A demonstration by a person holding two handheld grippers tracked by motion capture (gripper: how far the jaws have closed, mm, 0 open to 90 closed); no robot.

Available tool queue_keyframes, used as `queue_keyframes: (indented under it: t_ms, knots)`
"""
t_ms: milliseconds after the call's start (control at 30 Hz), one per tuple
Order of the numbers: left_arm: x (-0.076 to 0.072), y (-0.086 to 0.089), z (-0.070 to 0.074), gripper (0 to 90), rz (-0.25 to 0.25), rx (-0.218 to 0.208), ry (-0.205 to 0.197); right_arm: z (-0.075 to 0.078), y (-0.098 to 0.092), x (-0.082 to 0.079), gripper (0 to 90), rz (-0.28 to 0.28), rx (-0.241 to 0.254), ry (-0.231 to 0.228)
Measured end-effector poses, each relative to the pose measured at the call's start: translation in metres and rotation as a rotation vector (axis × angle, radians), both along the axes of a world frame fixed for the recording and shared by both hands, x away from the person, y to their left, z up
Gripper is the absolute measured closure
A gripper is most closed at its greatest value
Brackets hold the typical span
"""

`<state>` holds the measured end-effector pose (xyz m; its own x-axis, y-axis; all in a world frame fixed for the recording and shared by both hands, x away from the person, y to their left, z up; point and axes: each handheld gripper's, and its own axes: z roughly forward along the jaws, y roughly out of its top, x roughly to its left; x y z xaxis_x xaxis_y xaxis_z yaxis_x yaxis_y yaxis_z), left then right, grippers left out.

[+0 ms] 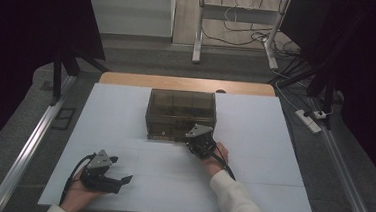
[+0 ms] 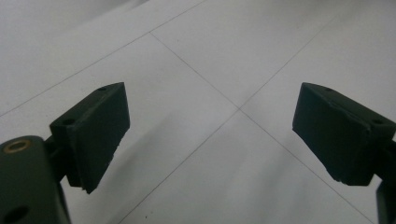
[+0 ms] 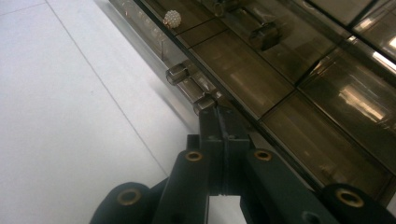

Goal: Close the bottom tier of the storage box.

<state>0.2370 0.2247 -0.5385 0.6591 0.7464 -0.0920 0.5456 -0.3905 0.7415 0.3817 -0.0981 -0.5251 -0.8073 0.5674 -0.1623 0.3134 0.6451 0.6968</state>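
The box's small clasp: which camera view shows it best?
The right gripper view: the clasp on the smoky box sits close, just ahead of the shut right gripper. The high view makes it tiny; the left gripper view faces bare table.

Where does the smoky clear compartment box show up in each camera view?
High view: the compartment box sits mid-table, toward the far edge, the right gripper at its near front.
Left gripper view: not in it.
Right gripper view: the box fills the upper right.
Shared landmark: the white table, seams crossing it.
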Motion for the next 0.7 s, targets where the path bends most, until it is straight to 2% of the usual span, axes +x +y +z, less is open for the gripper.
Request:
queue_keyframes:
  t_ms: [700]
  knots:
    - [0.0,0.0,0.0,10.9,0.001,0.001,0.001,-0.003,0.0,0.014,89.4,-0.028,0.009,-0.02]
